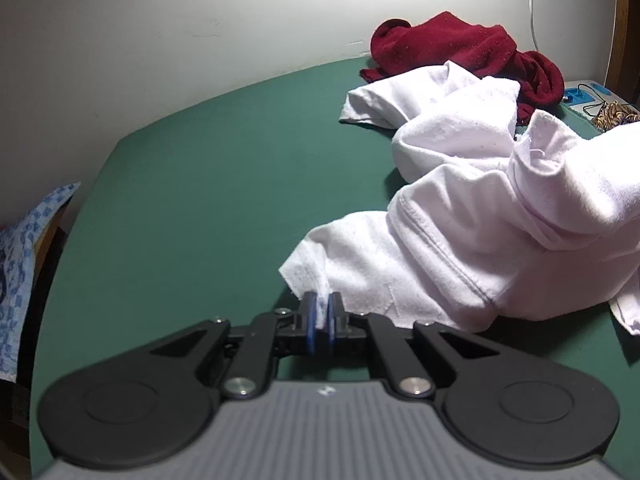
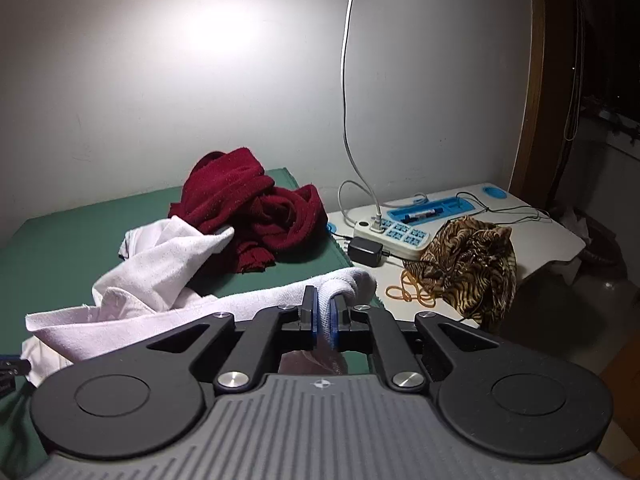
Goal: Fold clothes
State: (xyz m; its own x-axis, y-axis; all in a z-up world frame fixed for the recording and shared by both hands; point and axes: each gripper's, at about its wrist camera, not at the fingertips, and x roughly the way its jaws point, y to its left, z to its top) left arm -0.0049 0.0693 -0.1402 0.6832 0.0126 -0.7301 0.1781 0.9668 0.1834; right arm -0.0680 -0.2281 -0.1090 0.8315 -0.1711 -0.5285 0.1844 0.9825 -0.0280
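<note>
A crumpled white garment (image 1: 472,216) lies across the right half of the green table (image 1: 200,200). My left gripper (image 1: 320,300) is shut on its near corner, a strip of white cloth pinched between the blue pads. In the right wrist view the same white garment (image 2: 160,276) stretches leftward from my right gripper (image 2: 325,300), which is shut on a rolled edge of it near the table's right side. A dark red garment (image 1: 452,52) sits bunched behind the white one, by the wall (image 2: 248,208).
A white side table (image 2: 540,232) to the right holds a power strip (image 2: 396,232), a black adapter (image 2: 365,252), a tiger-print cloth (image 2: 468,268) and orange rubber bands (image 2: 412,292). A white cable (image 2: 346,80) hangs down the wall. Blue patterned fabric (image 1: 24,260) lies off the table's left edge.
</note>
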